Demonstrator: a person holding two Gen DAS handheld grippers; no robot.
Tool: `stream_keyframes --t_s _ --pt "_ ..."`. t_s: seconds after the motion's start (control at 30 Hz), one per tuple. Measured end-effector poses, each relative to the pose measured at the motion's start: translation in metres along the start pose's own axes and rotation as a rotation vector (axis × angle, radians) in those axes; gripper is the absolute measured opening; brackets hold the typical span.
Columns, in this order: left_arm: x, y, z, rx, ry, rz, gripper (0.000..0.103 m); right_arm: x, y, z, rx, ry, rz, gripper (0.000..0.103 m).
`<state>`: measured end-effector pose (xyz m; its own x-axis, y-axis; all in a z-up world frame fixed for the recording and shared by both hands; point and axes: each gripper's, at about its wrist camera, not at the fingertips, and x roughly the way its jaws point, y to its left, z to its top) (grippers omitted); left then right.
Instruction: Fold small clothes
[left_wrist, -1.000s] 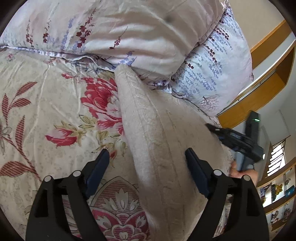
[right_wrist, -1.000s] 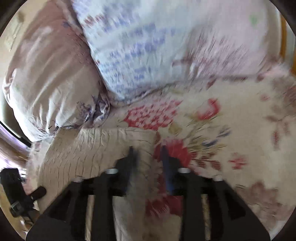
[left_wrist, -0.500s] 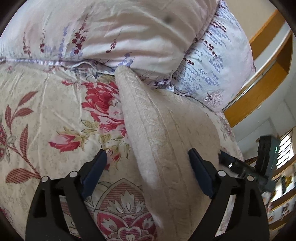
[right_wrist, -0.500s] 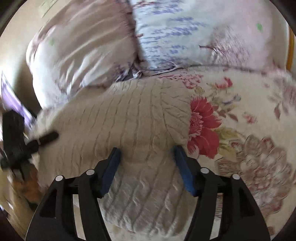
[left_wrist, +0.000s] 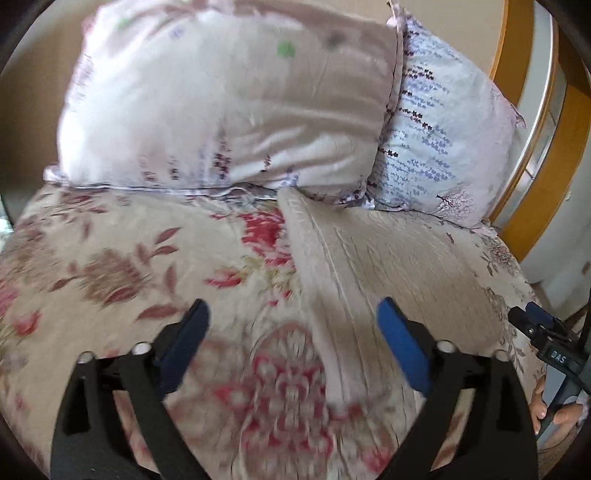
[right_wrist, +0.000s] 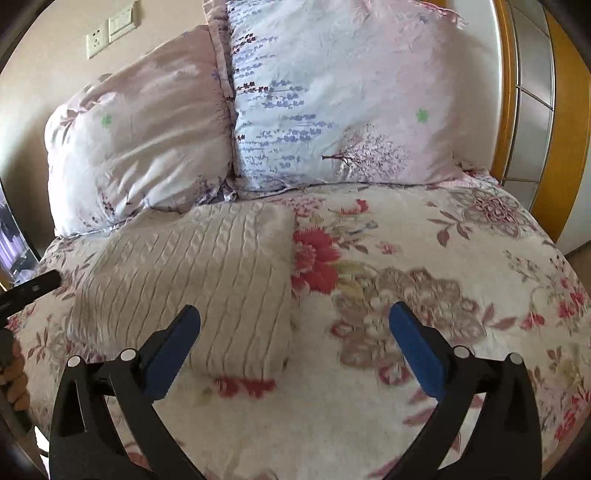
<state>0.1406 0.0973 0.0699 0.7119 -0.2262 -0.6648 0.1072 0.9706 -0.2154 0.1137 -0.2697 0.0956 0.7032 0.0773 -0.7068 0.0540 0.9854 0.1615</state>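
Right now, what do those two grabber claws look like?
Both look alike. The left gripper and right gripper each have a black plastic frame with cut-out holes, small silver screws, and two flat blue finger pads. No cables or sleeves show.

The folded sweater (right_wrist: 192, 280) is ribbed, cable-knit cloth, matt. Under it, the bedspread (right_wrist: 424, 295) is quilted printed cloth. Behind it, the pillows (right_wrist: 332, 96) are smooth, creased cotton.

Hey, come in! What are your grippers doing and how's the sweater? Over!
Left gripper open, empty. Right gripper open, empty. Beige knit sweater lies folded on floral bedspread, its far edge against the pillows. Nothing in the way.
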Motion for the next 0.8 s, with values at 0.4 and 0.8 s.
stream_keyframes --t_s 0.4,0.8 --pt "0.000 -0.036 -0.056 0.052 0.134 0.116 0.101 -0.002 0.024 -0.029 -0.030 0.085 0.061 0.102" --pt "0.032 -0.045 -0.073 0.075 0.239 0.175 0.101 0.021 0.041 -0.044 -0.053 0.198 0.038 0.102"
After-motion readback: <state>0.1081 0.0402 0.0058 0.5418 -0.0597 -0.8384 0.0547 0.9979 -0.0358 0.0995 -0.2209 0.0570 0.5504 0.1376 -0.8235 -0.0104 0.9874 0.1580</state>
